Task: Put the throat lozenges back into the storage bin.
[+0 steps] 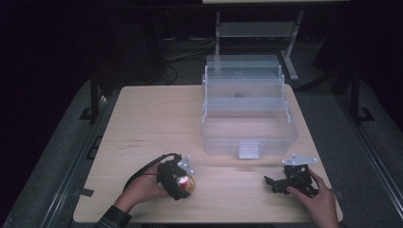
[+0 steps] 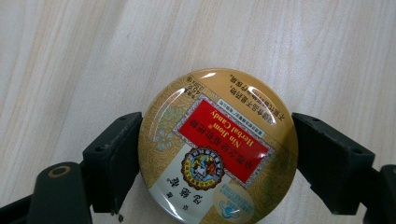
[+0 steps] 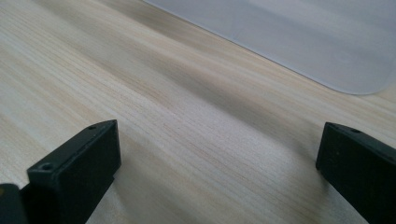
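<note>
Left gripper [image 2: 217,154] pinching round candy tin [image 2: 218,148] by rim, low over table [image 1: 157,118] near front edge. Right gripper [image 3: 219,158] idling, jaws spread, empty. Likely step: carrying tin; next probably forward into open clear box [image 1: 249,135].

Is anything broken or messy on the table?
Nothing stands out. The round candy tin sits whole between the left hand-held gripper's jaws, and the clear plastic box stands open and tidy on the table. Nothing is spilled.
</note>
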Demonstrator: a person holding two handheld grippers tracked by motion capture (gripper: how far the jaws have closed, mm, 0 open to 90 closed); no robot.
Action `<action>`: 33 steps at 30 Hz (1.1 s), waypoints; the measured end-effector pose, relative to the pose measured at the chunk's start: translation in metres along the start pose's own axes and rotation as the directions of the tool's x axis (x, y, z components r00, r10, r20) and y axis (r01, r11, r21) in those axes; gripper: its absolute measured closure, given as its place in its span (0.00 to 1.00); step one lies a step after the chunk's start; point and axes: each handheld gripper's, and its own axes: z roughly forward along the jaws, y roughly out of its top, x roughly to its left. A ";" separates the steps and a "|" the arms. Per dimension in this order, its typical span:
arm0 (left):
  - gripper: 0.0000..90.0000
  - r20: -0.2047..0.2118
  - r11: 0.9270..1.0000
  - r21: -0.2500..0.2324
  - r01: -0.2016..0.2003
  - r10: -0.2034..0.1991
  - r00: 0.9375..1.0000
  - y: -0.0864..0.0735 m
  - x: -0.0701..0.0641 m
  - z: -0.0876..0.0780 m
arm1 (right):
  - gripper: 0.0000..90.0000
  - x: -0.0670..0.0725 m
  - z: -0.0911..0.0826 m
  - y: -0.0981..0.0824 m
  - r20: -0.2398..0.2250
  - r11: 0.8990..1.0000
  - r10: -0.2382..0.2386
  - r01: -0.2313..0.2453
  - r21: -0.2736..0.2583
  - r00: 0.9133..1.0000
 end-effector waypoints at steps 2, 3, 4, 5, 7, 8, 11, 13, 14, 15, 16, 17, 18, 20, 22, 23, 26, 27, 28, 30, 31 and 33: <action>0.22 0.001 1.000 0.002 0.002 -0.002 1.000 0.000 0.000 0.000 | 0.00 0.000 0.000 0.000 0.000 1.000 0.000 0.000 0.000 1.000; 0.22 0.002 1.000 0.002 0.005 -0.005 1.000 0.000 0.000 0.000 | 0.00 0.000 0.000 0.000 0.000 1.000 0.000 0.000 0.000 1.000; 0.22 0.005 1.000 0.002 0.006 -0.006 1.000 0.000 0.001 0.000 | 0.00 0.000 0.000 0.000 0.000 1.000 0.001 -0.001 0.000 1.000; 0.22 0.007 1.000 0.004 0.008 -0.008 1.000 0.001 0.001 0.000 | 0.00 0.000 0.000 0.000 0.000 1.000 0.000 0.000 0.000 1.000; 0.22 0.014 1.000 0.007 0.015 -0.015 1.000 0.001 0.001 -0.001 | 0.00 0.000 0.000 0.000 0.000 1.000 0.000 0.000 0.000 1.000; 0.22 0.016 1.000 0.008 0.016 -0.016 1.000 0.001 0.001 -0.001 | 0.00 0.000 0.000 0.000 0.000 1.000 0.000 0.000 0.000 1.000; 0.22 0.023 1.000 0.011 0.022 -0.022 0.999 0.001 0.002 -0.001 | 0.00 0.000 0.000 0.000 0.000 1.000 0.000 0.000 0.000 1.000; 0.22 0.025 1.000 0.011 0.023 -0.023 0.999 0.001 0.003 -0.001 | 0.00 0.000 0.000 0.000 0.000 1.000 0.001 -0.001 0.000 1.000; 0.22 0.025 1.000 0.011 0.024 -0.025 0.999 0.001 0.003 -0.002 | 0.00 0.000 0.000 0.000 0.000 1.000 0.000 0.000 0.000 1.000; 0.22 0.024 1.000 0.012 0.028 -0.028 0.999 0.001 0.003 -0.002 | 0.00 0.000 0.000 0.000 0.000 1.000 0.000 0.000 0.000 1.000; 0.22 0.023 1.000 0.012 0.029 -0.029 0.999 0.001 0.003 -0.002 | 0.00 0.000 0.000 0.000 0.000 1.000 0.000 0.000 0.000 1.000; 0.22 0.025 0.999 0.012 0.031 -0.031 0.999 0.001 0.003 -0.002 | 0.00 0.000 0.000 0.000 0.000 1.000 0.000 0.000 0.000 1.000; 0.22 0.026 0.999 0.013 0.032 -0.032 0.999 0.001 0.003 -0.002 | 0.00 0.000 0.000 0.000 0.000 1.000 0.000 0.000 0.000 1.000; 0.22 0.023 0.999 0.009 0.035 -0.035 0.999 0.000 0.003 -0.003 | 0.00 0.000 0.000 0.000 0.000 1.000 0.000 0.000 0.000 1.000; 0.22 0.023 0.999 0.006 0.036 -0.036 0.999 0.001 0.002 -0.004 | 0.00 0.000 0.000 0.000 0.000 1.000 0.000 0.000 0.000 1.000; 0.22 0.025 0.999 0.004 0.038 -0.038 0.999 0.001 0.002 -0.004 | 0.00 0.000 0.000 0.000 0.000 1.000 0.000 0.000 0.000 1.000; 0.22 0.027 0.999 0.007 0.036 -0.037 0.999 0.002 0.002 -0.005 | 0.00 0.000 0.000 0.000 0.000 1.000 0.000 0.000 0.000 1.000; 0.22 0.029 0.999 0.004 0.038 -0.039 0.999 0.002 0.002 -0.006 | 0.00 0.000 0.000 0.000 0.000 1.000 0.000 0.000 0.000 1.000; 0.22 0.029 0.999 0.003 0.041 -0.041 0.999 0.002 0.002 -0.007 | 0.00 0.000 0.000 0.000 0.000 1.000 0.000 0.000 0.000 1.000; 0.22 0.027 0.999 -0.001 0.044 -0.043 0.999 0.003 0.002 -0.009 | 0.00 0.000 0.000 0.000 0.000 1.000 0.000 0.000 0.000 1.000; 0.22 0.028 0.999 -0.004 0.046 -0.046 0.999 0.003 0.002 -0.009 | 0.00 0.000 0.000 0.000 0.000 1.000 0.000 0.000 0.000 1.000; 0.22 0.027 0.999 -0.008 0.046 -0.046 0.999 0.003 0.002 -0.012 | 0.00 0.000 0.000 0.000 0.000 1.000 0.001 -0.001 0.000 1.000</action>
